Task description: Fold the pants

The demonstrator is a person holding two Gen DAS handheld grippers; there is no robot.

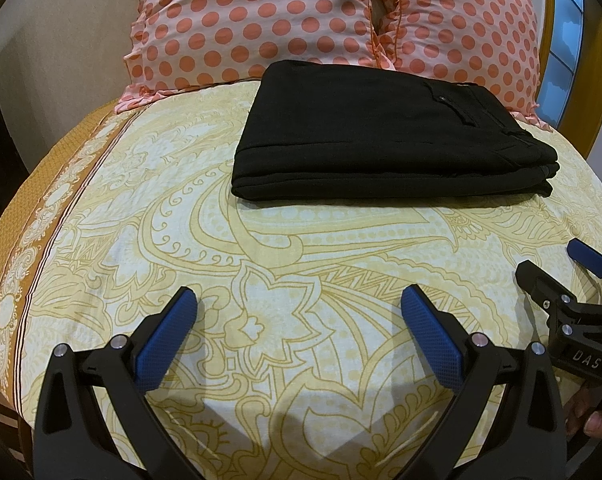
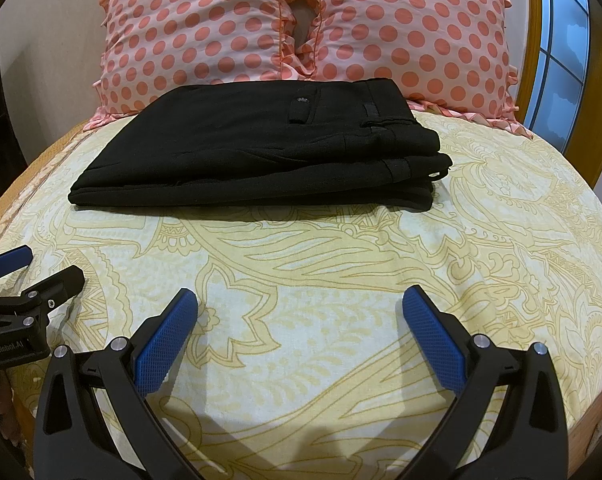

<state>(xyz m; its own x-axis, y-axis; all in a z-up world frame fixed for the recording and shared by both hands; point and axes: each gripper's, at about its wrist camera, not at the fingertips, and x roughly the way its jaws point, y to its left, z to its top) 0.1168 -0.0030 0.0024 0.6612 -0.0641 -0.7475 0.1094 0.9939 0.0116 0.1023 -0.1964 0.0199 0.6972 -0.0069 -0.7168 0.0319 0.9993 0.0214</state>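
Left wrist view: left gripper (image 1: 299,302) sat low centre of frame, jaws wide apart, nothing between them, blue pads (image 1: 163,344) over the bedsheet (image 1: 261,248). Black pants (image 1: 385,136) lay folded into a flat rectangular stack in the upper centre-right of frame, on the yellow paisley sheet, well apart from the jaws. Far edge of the stack touched or overlapped the polka-dot pillows (image 1: 261,20) at the top of frame. A buttoned pocket flap showed on the top layer toward the right end. Right gripper (image 1: 553,264) poked in at the right edge, mid-low, jaws apart, empty. Orange border of the sheet ran down the left side of frame.

Right wrist view: right gripper (image 2: 300,302) low centre, jaws wide apart, empty, over bare sheet (image 2: 341,260). Pants (image 2: 261,148) sat in the upper centre of frame, shifted a bit left, layered edges visible at the right end with waistband and belt loops; button flap on top. Pillows (image 2: 221,28) were directly behind the stack at the top of frame. Left gripper (image 2: 41,266) entered at the left edge, mid-low, jaws apart, holding nothing. Wooden headboard (image 2: 531,60) and a window (image 2: 565,48) showed at the upper right.
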